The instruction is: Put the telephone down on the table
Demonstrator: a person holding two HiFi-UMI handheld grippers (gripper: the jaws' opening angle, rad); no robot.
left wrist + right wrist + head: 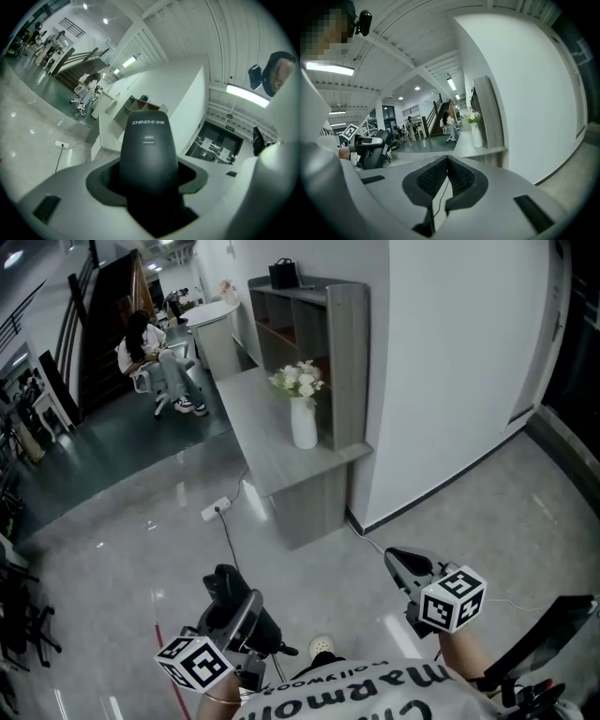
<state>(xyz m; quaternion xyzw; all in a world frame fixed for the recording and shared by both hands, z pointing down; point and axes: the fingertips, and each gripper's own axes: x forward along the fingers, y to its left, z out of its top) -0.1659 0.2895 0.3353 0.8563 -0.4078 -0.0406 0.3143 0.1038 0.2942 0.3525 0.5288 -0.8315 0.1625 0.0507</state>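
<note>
A black telephone handset (148, 140) with white print on its back stands up between the jaws of my left gripper (147, 176), which is shut on it. In the head view this gripper (228, 594) and the telephone (234, 601) hang over the floor at the lower left. My right gripper (401, 564) is at the lower right, its black pads (433, 176) meeting at the tips with nothing between them. The grey table (267, 451) stands ahead, well beyond both grippers. The right gripper view also shows the table (478, 149) in the distance.
A white vase of white flowers (303, 409) stands on the table beside a grey shelf unit (345, 352) with a black bag (283, 274) on top. A power strip (216, 510) and cable lie on the floor. A person (150, 351) sits far back left. A white wall (459, 362) rises at the right.
</note>
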